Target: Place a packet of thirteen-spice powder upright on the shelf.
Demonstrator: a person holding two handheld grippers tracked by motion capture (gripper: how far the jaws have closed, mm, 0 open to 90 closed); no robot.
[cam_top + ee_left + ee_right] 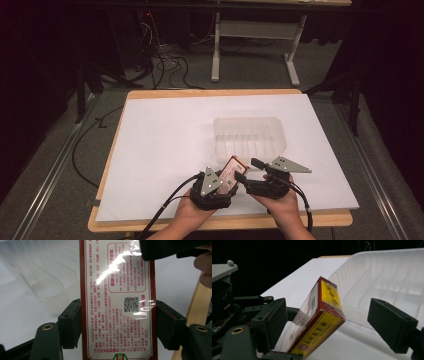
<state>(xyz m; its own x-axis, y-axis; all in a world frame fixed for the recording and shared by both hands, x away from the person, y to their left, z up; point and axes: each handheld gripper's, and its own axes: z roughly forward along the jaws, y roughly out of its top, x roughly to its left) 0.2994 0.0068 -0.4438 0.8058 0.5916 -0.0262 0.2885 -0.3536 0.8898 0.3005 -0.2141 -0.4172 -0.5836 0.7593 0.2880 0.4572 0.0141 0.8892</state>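
My left gripper (227,179) clamps the box (231,170) at lower centre; my right gripper (250,170) stands wide around its end.

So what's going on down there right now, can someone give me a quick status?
Left hand-held gripper shut on red and yellow box. Right hand-held gripper open, jaws astride the box's end, not pressing. Clear tray just behind. Nothing in the way.

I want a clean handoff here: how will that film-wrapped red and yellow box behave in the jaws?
The box looks stiff: flat faces, crisp corners. Its glossy film glares, so it may slip. The left gripper clamps its long edges; it probably feels light.
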